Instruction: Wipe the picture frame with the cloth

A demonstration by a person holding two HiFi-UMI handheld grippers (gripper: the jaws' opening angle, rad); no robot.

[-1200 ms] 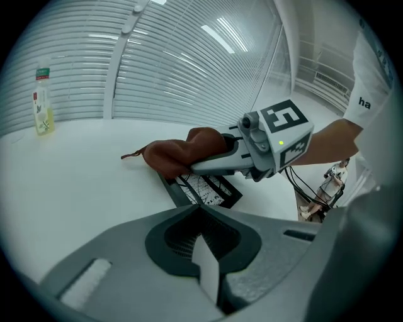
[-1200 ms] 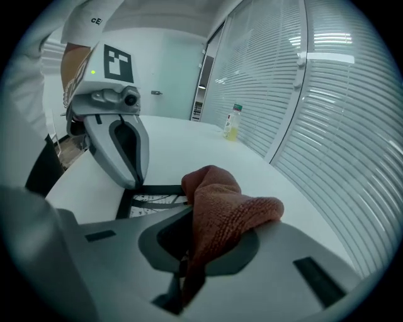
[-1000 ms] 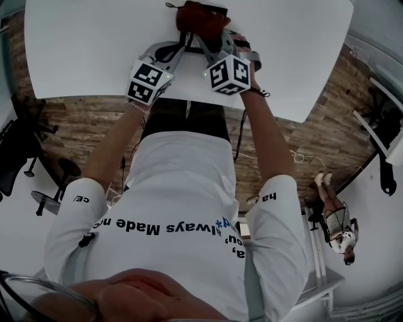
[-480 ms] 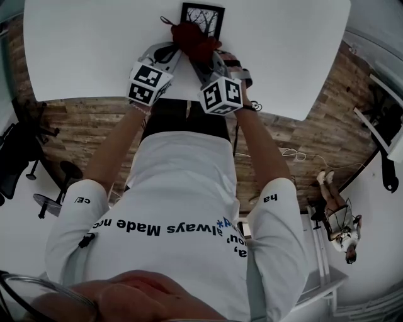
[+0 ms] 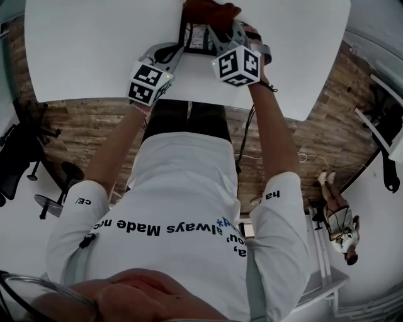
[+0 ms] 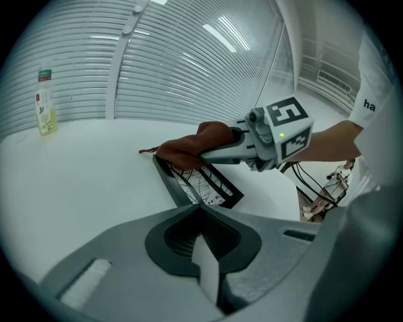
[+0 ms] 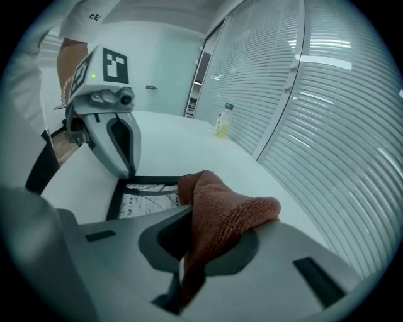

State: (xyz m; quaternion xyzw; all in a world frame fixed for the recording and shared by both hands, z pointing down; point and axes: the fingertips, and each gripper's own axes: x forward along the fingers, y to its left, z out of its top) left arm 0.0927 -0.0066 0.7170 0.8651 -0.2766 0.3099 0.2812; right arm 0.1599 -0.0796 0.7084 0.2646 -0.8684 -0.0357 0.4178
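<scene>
A black picture frame (image 5: 194, 39) with a line drawing lies on the white table (image 5: 94, 44). In the left gripper view the picture frame (image 6: 208, 187) runs in between the jaws of my left gripper (image 6: 201, 217), which is shut on its near edge. My right gripper (image 5: 219, 24) is shut on a rust-red cloth (image 5: 211, 9) that rests on the frame's far edge. In the right gripper view the cloth (image 7: 220, 214) bulges out of the jaws over the frame (image 7: 148, 196), and the left gripper (image 7: 126, 168) stands on the frame's corner.
A small bottle (image 6: 44, 104) with yellow liquid stands far back on the table by the window blinds; it also shows in the right gripper view as the bottle (image 7: 221, 121). The table's near edge (image 5: 189, 100) runs just under my forearms.
The right gripper drew the cloth toward me over the frame half a second ago, then pushed it back to the far edge. The left gripper has stayed put.
</scene>
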